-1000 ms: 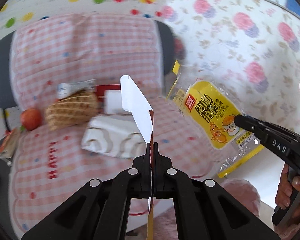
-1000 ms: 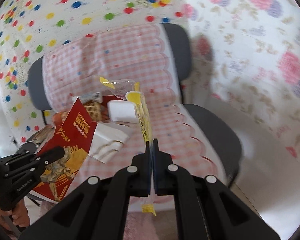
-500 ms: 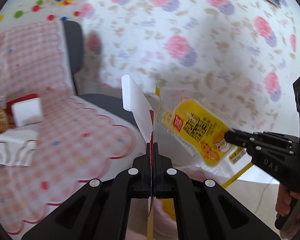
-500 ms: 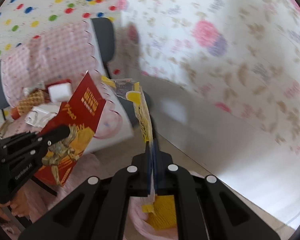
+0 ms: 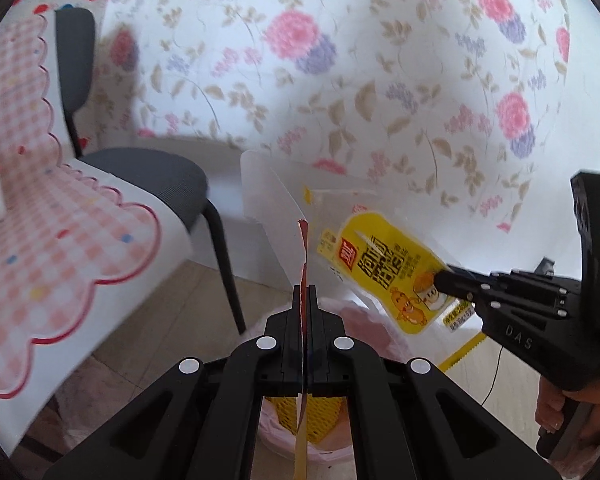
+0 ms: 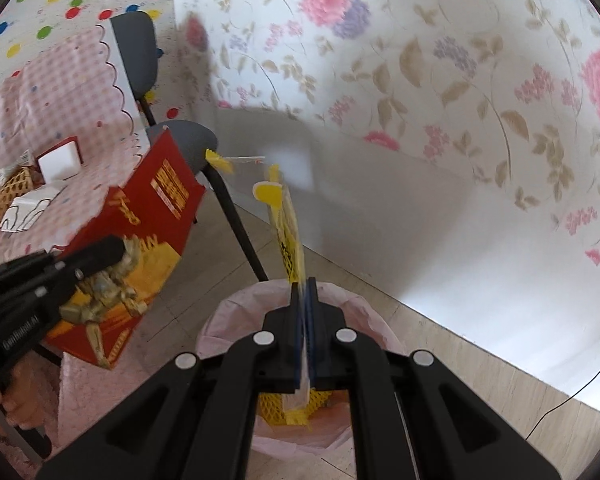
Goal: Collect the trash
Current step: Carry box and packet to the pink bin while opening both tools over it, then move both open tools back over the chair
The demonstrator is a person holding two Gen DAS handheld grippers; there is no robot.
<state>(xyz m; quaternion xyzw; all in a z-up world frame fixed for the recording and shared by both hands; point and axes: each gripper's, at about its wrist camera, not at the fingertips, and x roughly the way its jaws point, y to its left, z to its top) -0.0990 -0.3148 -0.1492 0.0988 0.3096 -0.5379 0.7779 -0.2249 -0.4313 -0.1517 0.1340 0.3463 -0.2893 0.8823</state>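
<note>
A flat red card package is clamped edge-on between the closed jaws of the left gripper, its white back being turned to the left wrist camera and its printed red face to the right one. A yellow snack wrapper is pinched in the same way by the right gripper, and in the right wrist view it is seen as a thin, nearly edge-on strip rising from the fingertips. Both pieces are held above a waste bin lined with a pink bag, in which yellow foam netting is already lying. The bin's rim is partly hidden by the gripper bodies in both views. To the left a grey chair is stood, its dark leg coming down just beside the bin. A pink checked cloth is draped over the seat and hangs past its edge, and a white box, a woven item and a crumpled white wrapper are left on it. Behind the bin a flowered wall is met by pale floor, open to the right, where a thin dark cable is trailed.
</note>
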